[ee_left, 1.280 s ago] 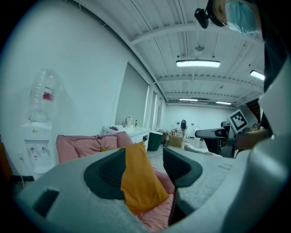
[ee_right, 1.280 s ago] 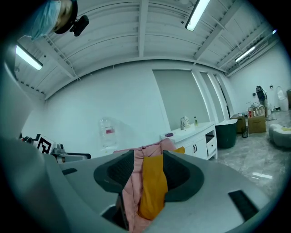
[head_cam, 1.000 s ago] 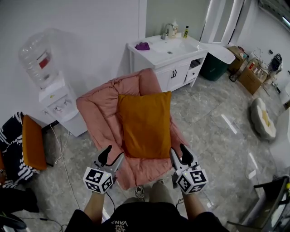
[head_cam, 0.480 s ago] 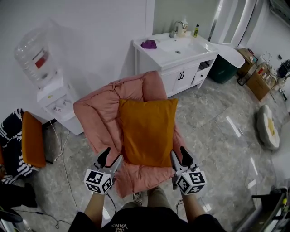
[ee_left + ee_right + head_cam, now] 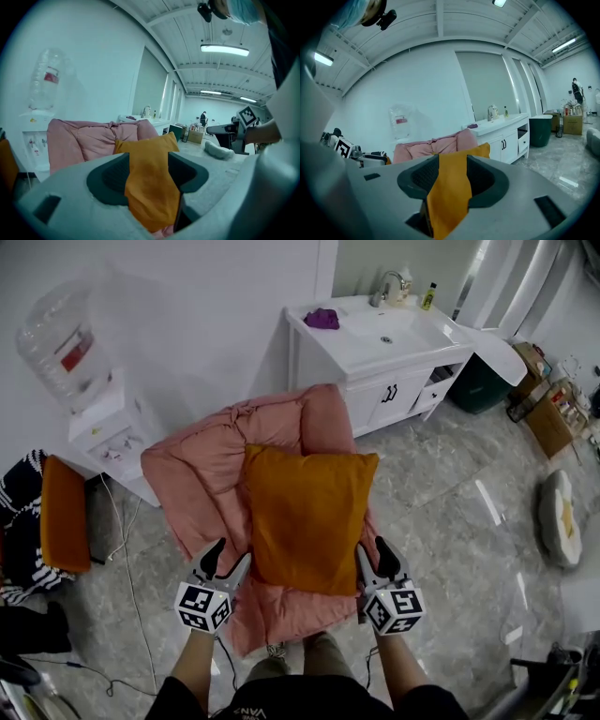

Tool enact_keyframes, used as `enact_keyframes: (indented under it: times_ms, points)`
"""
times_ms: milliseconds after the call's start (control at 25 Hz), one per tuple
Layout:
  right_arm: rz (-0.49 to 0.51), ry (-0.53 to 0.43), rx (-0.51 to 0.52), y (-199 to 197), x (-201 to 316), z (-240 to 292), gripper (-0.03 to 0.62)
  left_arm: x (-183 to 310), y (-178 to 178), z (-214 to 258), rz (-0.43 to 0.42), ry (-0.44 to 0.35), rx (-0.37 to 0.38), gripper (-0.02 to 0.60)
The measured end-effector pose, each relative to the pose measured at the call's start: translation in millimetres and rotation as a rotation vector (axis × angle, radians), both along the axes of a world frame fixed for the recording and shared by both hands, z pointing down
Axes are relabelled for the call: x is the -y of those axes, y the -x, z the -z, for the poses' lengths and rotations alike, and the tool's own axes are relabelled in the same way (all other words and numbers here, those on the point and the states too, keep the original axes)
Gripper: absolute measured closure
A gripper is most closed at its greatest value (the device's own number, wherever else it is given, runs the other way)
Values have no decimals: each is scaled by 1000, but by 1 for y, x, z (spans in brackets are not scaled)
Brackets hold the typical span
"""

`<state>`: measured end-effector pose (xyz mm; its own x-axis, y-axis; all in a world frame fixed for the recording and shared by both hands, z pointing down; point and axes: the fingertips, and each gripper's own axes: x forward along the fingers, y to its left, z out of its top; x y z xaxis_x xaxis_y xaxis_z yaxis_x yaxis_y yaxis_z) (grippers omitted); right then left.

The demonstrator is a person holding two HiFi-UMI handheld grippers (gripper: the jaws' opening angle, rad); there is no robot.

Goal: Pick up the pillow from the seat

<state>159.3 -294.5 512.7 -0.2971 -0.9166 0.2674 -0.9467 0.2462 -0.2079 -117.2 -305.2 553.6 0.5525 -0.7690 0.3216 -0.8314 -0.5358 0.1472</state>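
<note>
**Both grippers open at the pillow's near corners**

The left gripper (image 5: pixel 232 554) has its jaws apart. In its own view the orange pillow (image 5: pixel 305 517) fills the gap between the two dark pads, but the pads do not press on it. The right gripper (image 5: pixel 374 549) is the same: jaws apart, orange cloth showing in the gap, no clamp on it.

From the head view, each gripper sits at one bottom corner of the pillow, the left just beside its near left corner and the right just beside its near right corner. Both point forward and a little down. The marker cubes (image 5: pixel 203 606) are nearest the person, whose forearms reach in from the bottom of the picture.

The pillow lies on the seat (image 5: pixel 197 474), a pink padded chair. It leans back against the chair's back, with its lower edge close to the front of the cushion. The chair stands on a grey tiled floor (image 5: pixel 450 521).

Behind the chair is a white sink cabinet (image 5: pixel 375 390) with a purple cloth (image 5: pixel 322 319) on its top and a tap (image 5: pixel 389 285) at the back. To the left, against the white wall, stands a water dispenser (image 5: pixel 108 432) with a clear bottle (image 5: pixel 58 348) on top. Further left lies another orange cushion (image 5: pixel 64 526). To the right of the cabinet is a green bin (image 5: pixel 483 385), and a pale round cushion (image 5: pixel 562 531) lies on the floor near the right edge.
</note>
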Motion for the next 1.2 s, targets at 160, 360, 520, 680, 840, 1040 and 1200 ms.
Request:
enact_keyframes:
  times_ms: [160, 360, 520, 680, 840, 1040, 1200]
  points:
    - [1, 29, 9, -8, 26, -21, 421, 26, -6, -19, -2, 16, 12, 328]
    - [13, 79, 16, -12, 51, -48, 408, 58, -9, -49, -6, 65, 17, 328]
    - [23, 127, 15, -14, 67, -69, 376, 79, -8, -72, -15, 114, 25, 328]
    - [30, 164, 7, -18, 83, -85, 370, 103, -7, -90, -14, 161, 33, 328]
    - [34, 189, -3, -22, 100, -99, 367, 128, -7, -104, -13, 193, 3, 328]
    - [35, 210, -15, -28, 122, -112, 358, 155, -7, -124, -2, 241, -56, 321]
    - [34, 232, -9, -36, 134, -121, 350, 174, -5, -137, 1, 276, -90, 311]
